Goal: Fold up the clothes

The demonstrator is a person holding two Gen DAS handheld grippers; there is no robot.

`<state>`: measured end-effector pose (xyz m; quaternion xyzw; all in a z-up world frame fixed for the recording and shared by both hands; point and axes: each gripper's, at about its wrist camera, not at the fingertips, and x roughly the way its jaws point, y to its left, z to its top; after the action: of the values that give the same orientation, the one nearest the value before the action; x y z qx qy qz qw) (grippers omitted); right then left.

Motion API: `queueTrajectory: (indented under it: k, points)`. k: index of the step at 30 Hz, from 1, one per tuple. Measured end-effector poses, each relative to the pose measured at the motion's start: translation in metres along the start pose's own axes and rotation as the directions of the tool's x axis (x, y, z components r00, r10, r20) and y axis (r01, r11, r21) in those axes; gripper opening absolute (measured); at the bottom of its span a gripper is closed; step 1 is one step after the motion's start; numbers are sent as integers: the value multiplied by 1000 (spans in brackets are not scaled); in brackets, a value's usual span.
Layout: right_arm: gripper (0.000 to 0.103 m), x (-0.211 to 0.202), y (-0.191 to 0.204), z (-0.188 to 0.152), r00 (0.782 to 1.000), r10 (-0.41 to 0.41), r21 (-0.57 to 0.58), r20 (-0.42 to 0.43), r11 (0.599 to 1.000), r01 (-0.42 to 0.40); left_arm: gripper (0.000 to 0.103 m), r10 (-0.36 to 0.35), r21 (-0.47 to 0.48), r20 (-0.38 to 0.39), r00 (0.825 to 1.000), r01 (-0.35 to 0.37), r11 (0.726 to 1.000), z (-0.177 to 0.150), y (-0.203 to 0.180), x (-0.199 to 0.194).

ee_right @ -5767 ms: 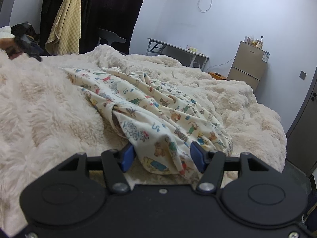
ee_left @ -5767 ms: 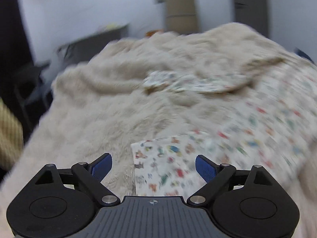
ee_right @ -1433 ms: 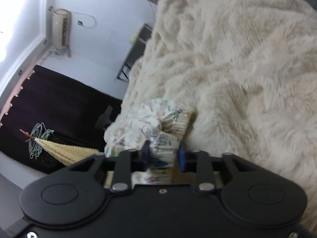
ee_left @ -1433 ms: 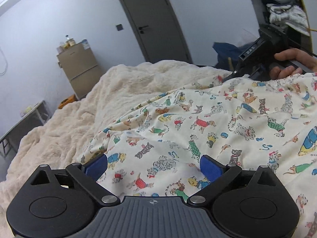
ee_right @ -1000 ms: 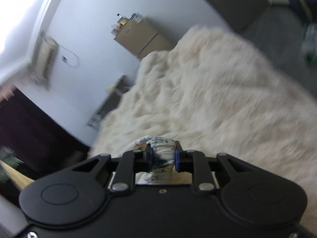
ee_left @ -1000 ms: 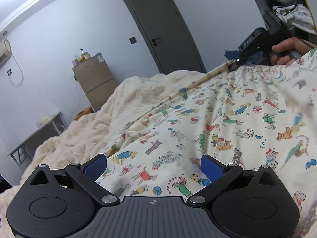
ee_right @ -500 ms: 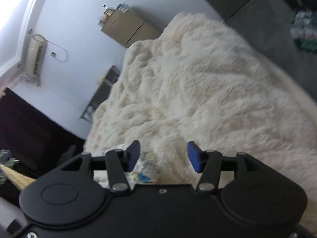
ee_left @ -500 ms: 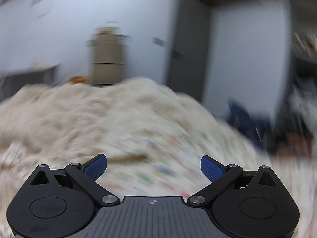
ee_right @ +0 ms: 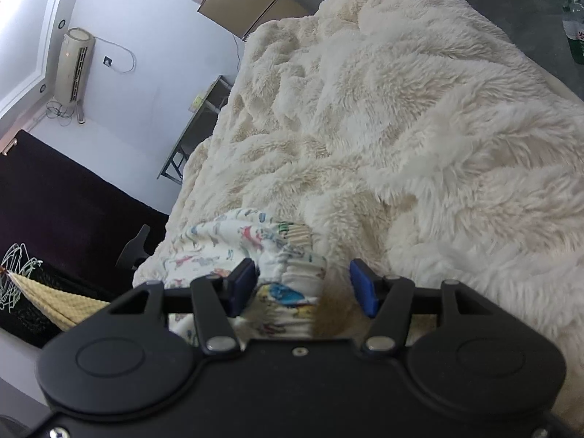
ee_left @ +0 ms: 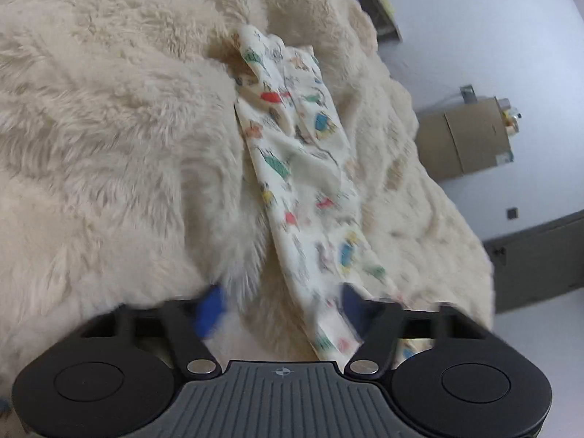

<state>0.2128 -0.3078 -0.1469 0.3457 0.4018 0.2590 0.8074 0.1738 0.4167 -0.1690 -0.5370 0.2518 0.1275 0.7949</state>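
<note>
The cartoon-print garment [ee_left: 303, 168] lies bunched in a long strip across the fluffy cream blanket [ee_left: 109, 127] on the bed. It looks thin, light and limp, so it should sag and slide unless pinched at a hem or the ribbed cuff [ee_right: 292, 277]. The left claw [ee_left: 281, 310] is closing around one end, pads not yet pressing. The right claw [ee_right: 301, 288] stands released, straddling the gathered cuff.
</note>
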Motion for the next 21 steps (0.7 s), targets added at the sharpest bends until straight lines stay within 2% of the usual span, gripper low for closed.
queueTrajectory:
  k: [1,3,5,6,7,8,9,10,12,13,14,15,16,18,21]
  points:
    - [53,0,0,0,1000,0,-1,3,1000,0,1,-41,2,22,999,41,999,0,-3,-1]
    - [46,0,0,1,1000,-1,-3,9,1000,1,0,-122,20,94,988,120,993,5,-11,-19]
    - [34,-1,0,1,1000,-3,-7,18,1000,3,0,-190,61,179,965,182,981,14,-20,-50]
    - [33,-2,0,1,1000,-4,-11,25,1000,4,0,-204,82,202,958,191,978,20,-22,-69]
    - [31,-4,0,1,1000,-4,-14,31,1000,5,0,-193,94,210,959,177,980,25,-23,-83]
    - [31,-5,0,1,1000,-4,-18,31,1000,4,4,-104,105,204,973,84,991,31,-24,-98]
    - [30,-5,1,2,999,-3,-22,32,1000,4,10,40,119,213,976,-66,991,36,-23,-115]
    - [30,-6,1,2,999,-3,-26,32,1000,4,23,119,133,239,964,-154,979,39,-18,-127]
    - [30,-4,6,3,999,-22,-45,24,999,23,34,205,159,300,932,-261,952,43,-6,-148]
    - [31,-4,7,3,999,-28,-51,22,998,29,43,217,158,306,927,-274,949,45,-3,-152]
    - [31,-3,9,3,999,-34,-58,19,998,35,58,198,137,271,942,-241,961,50,5,-151]
    - [31,-3,9,3,999,-35,-58,19,998,36,67,174,120,230,958,-205,971,54,9,-147]
    - [32,-3,9,3,999,-37,-58,19,998,38,80,157,111,201,967,-182,977,58,8,-143]
    - [32,-3,11,3,999,-42,-59,20,997,43,81,120,107,123,985,-134,985,62,3,-120]
    - [33,-3,13,1,999,-47,-62,19,997,49,81,89,102,63,994,-95,990,67,-11,-88]
